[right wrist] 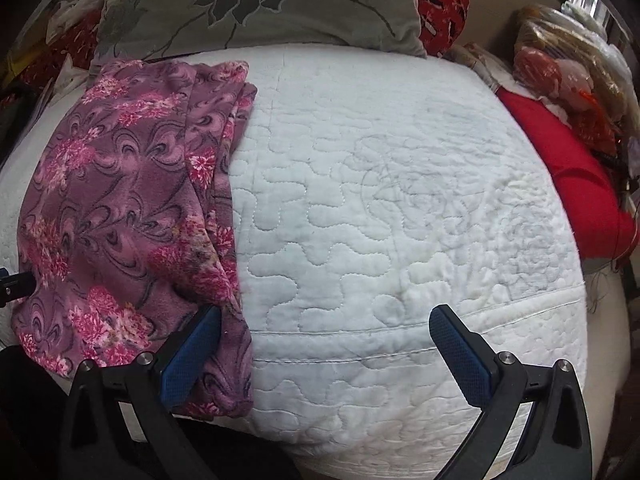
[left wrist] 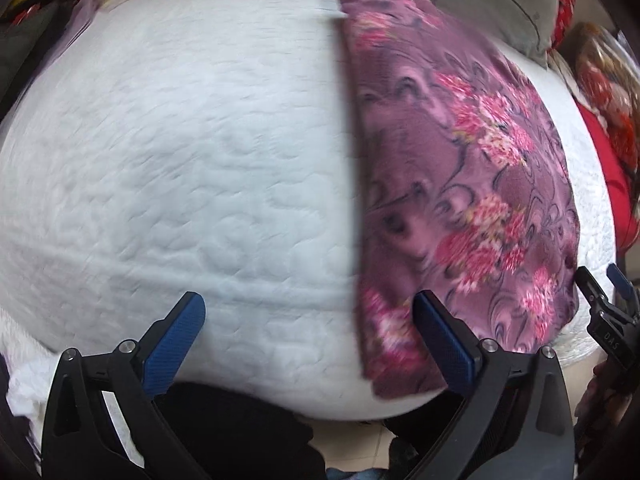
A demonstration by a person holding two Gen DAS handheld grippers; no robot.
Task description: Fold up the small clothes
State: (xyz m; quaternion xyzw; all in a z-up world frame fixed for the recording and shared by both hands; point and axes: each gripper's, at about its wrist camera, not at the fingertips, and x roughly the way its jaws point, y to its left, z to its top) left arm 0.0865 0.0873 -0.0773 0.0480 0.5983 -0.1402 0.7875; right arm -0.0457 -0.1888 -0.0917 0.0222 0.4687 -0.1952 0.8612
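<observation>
A purple floral fleece garment (left wrist: 460, 184) lies folded into a long strip on the white quilted mattress (left wrist: 180, 160). In the right wrist view the garment (right wrist: 120, 208) lies at the left. My left gripper (left wrist: 308, 320) is open and empty above the mattress; its right finger (left wrist: 444, 332) hangs over the garment's near end. My right gripper (right wrist: 326, 336) is open and empty; its left finger (right wrist: 192, 352) is over the garment's right edge. The right gripper also shows at the right edge of the left wrist view (left wrist: 604, 300).
A grey flowered pillow (right wrist: 256, 4) lies at the head of the mattress (right wrist: 400, 200). Red fabric (right wrist: 560, 168) and plastic-wrapped bundles (right wrist: 568, 60) lie along the right side. Dark items (left wrist: 24, 40) sit at the far left. The mattress front edge is just below the grippers.
</observation>
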